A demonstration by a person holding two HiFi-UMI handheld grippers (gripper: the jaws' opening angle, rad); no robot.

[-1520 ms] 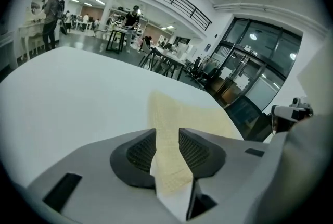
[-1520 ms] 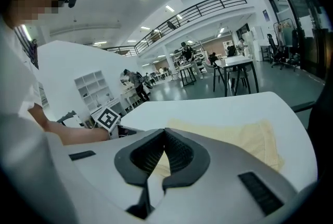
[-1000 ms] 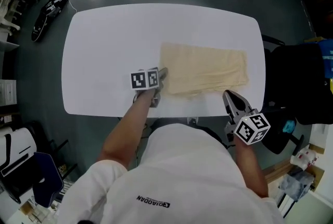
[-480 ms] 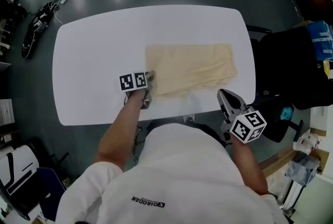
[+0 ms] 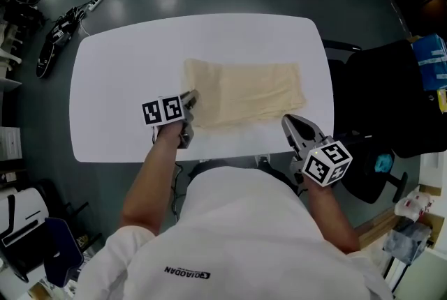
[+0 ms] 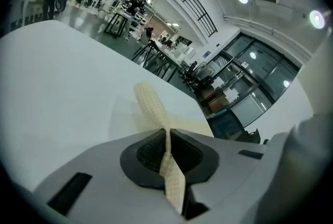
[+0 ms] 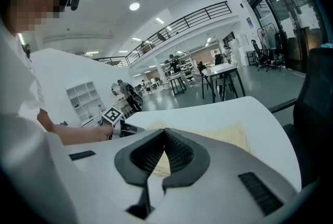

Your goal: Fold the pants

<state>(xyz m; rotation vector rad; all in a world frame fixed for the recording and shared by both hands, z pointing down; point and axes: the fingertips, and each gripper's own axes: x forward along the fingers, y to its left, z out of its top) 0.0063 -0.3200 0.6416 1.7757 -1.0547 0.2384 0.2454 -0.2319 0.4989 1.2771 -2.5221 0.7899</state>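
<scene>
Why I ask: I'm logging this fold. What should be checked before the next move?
1. Left tool clamped on pants edge: ok.
2. Right tool holding pants: not ok; shut, empty.
3. Pants wholly on table: ok.
4. Pants lying flat apart from pinched edge: ok.
5. Left grip deep enough to hold: cannot tell.

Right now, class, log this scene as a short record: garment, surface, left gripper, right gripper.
garment: cream woven-fabric pants, lying flat as a rectangle
surface: white rounded table
left gripper: jaws shut on the pants' left edge, pinching a strip of cloth
right gripper: jaws together, holding nothing, by the pants' near-right corner
</scene>
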